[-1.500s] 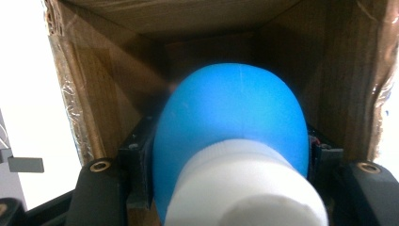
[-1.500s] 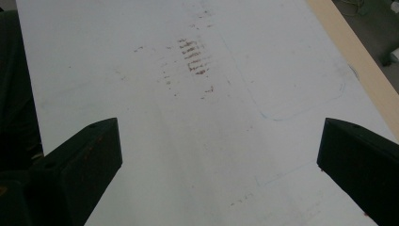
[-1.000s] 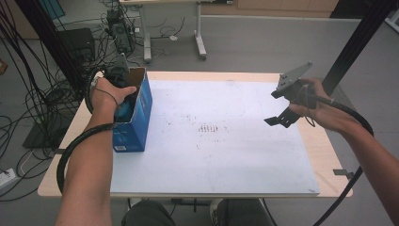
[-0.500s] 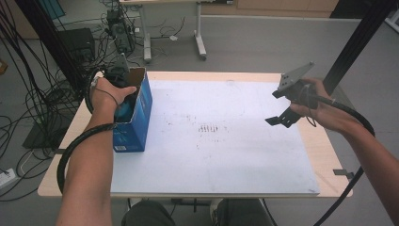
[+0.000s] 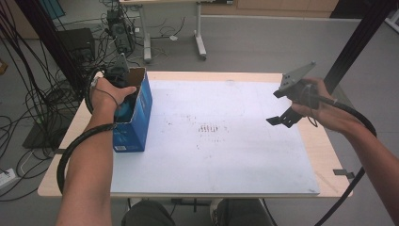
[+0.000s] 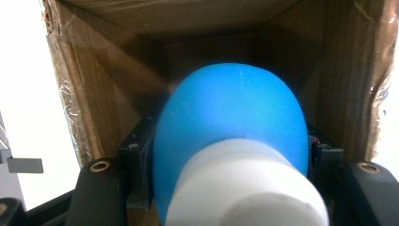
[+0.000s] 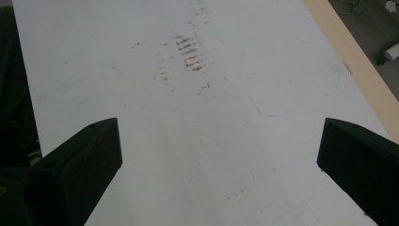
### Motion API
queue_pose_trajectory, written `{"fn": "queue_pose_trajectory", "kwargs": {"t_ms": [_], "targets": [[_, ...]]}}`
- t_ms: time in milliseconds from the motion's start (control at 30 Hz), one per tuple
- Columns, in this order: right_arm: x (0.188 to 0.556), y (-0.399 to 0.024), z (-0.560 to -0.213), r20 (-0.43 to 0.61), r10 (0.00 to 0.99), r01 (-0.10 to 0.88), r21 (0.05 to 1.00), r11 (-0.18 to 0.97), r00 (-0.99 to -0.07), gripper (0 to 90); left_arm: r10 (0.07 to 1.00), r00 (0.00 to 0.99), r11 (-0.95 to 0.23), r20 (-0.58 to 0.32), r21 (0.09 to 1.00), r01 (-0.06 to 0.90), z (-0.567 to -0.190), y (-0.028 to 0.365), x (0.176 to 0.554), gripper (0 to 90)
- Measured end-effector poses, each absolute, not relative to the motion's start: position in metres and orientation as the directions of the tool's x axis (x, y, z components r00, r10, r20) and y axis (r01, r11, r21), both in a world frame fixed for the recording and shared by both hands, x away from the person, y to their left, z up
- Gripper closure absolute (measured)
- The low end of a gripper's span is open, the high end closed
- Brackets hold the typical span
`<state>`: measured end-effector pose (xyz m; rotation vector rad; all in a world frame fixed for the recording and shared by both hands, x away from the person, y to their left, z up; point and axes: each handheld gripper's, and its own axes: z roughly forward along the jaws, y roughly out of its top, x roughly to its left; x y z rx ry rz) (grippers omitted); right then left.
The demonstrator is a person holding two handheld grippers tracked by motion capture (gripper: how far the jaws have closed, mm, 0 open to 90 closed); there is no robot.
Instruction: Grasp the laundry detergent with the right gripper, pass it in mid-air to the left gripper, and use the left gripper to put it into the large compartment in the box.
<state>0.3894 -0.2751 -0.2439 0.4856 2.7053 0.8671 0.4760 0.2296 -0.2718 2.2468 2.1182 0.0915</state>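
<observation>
Left gripper view: my left gripper (image 6: 230,160) sits inside cardboard box (image 6: 197,28), jaws clamped on blue bulb-shaped thing (image 6: 230,122) with white cylindrical end (image 6: 244,188) nearest camera. Brown inner walls close around it on all sides. High view: blue box (image 5: 136,113) stands upright at table's (image 5: 324,155) left edge, on white sheet (image 5: 221,141); my left hand (image 5: 110,94) reaches into its open top. My right gripper (image 5: 284,117) hovers over sheet's right side, well apart from box, jaws spread wide, nothing between.

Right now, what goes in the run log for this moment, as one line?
left claw: shut on blue-and-white object, inside box | right claw: open, empty, above white mat
</observation>
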Motion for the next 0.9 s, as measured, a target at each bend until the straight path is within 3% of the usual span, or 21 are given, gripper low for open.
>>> {"fn": "queue_pose_trajectory", "kwargs": {"t_ms": [900], "targets": [[0.3893, -0.2750, -0.2450, -0.141, 0.385, 0.230, 0.601, 0.765, -0.912, 0.3, 0.998, 0.062, -0.062, 0.002, 0.080, 0.995, -0.2712, 0.2297, 0.4754, 36.1]]}}
